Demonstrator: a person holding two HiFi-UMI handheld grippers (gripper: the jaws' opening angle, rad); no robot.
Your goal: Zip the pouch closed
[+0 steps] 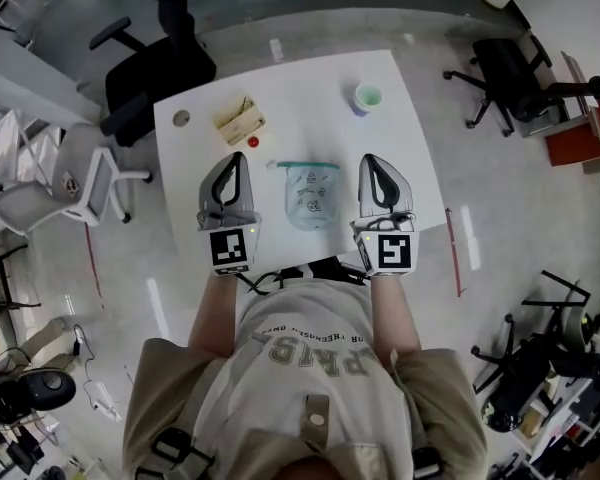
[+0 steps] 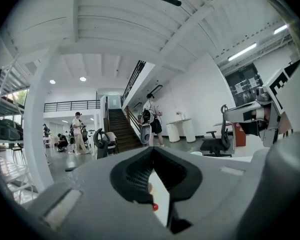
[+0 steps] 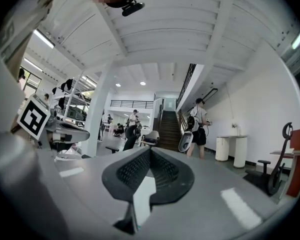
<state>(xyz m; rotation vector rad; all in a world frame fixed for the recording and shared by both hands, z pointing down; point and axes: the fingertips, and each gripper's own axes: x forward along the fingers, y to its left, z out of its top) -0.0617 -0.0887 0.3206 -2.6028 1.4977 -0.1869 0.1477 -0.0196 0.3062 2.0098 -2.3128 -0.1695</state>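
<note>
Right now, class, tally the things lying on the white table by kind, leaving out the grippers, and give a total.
Pouch: 1
Pale green cup: 1
Tan box: 1
Small red object: 1
Grey disc: 1
Total: 5

A white counter carries a pale green cup near its far right corner, a tan box far left, and a small red ball just beside the box. A black office chair stands behind the counter and a grey chair to its left.
</note>
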